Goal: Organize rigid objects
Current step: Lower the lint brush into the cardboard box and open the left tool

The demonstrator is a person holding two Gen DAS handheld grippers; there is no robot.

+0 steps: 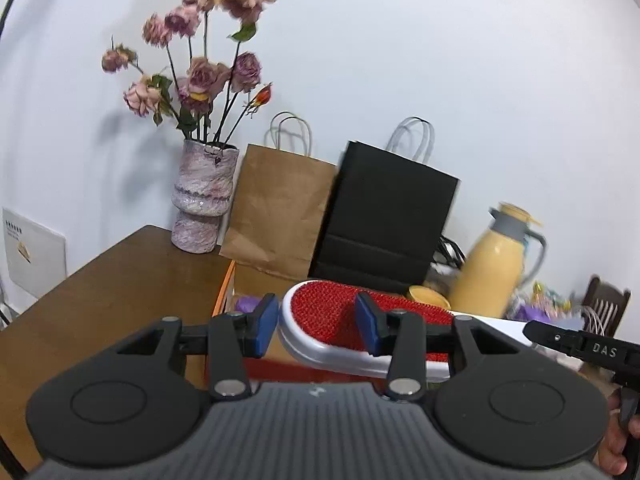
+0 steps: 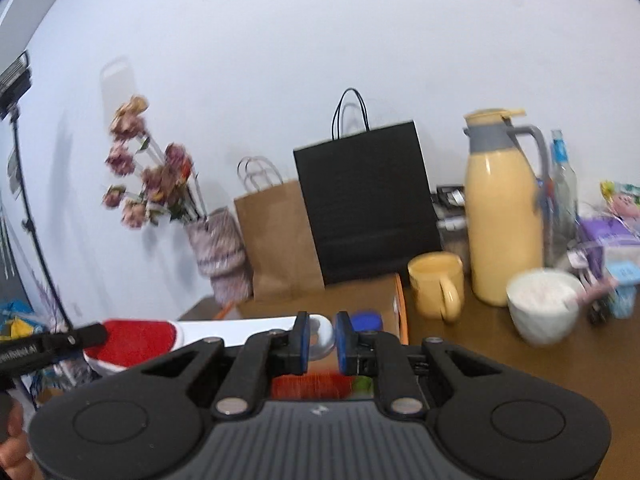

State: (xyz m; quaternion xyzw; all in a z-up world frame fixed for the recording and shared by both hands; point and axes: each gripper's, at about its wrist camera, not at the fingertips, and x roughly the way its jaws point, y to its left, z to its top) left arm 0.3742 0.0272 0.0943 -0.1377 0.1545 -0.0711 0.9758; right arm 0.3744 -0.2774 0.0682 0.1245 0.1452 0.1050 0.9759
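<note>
A white lint brush point(image 1: 344, 320) with a red bristle pad is held level above an open cardboard box point(image 1: 256, 280). My left gripper point(image 1: 318, 322) stands open, its blue pads on either side of the brush head without pinching it. My right gripper point(image 2: 322, 340) is shut on the brush's white handle end point(image 2: 320, 338); the red head point(image 2: 136, 340) shows to the left in that view. The box point(image 2: 360, 300) holds a blue-lidded jar point(image 2: 366, 320) and something red beneath.
On the brown table point(image 1: 100, 300) stand a vase of dried roses point(image 1: 204, 196), a brown paper bag point(image 1: 280, 208), a black paper bag point(image 1: 384, 216), a yellow thermos point(image 2: 504, 216), a yellow mug point(image 2: 436, 284), a white bowl point(image 2: 544, 304) and clutter at far right.
</note>
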